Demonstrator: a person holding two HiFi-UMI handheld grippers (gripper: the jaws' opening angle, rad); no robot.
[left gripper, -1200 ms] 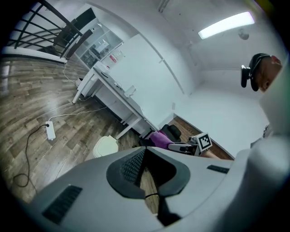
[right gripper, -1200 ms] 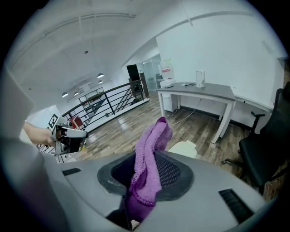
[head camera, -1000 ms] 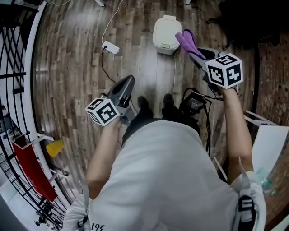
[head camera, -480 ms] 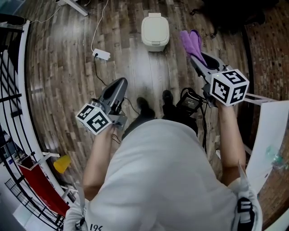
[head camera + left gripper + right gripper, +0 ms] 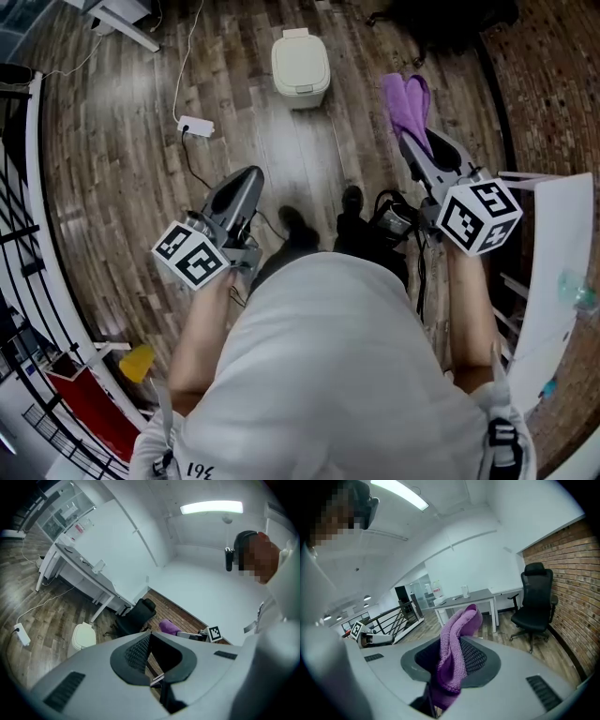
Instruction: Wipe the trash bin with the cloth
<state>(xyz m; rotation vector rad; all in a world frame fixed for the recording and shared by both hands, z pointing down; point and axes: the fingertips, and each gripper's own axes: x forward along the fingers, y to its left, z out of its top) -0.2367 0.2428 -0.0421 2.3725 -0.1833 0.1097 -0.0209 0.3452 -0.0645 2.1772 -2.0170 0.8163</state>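
Trash bin rounded, cream; fuzzy purple cloth clamped in right gripper.

There is one trash bin and one cloth. There are two grippers, the left gripper and the right gripper. There is also one power strip, one office chair and two shoes.

Around you: white power strip on the wood floor; black office chair beside the brick wall; yellow object.
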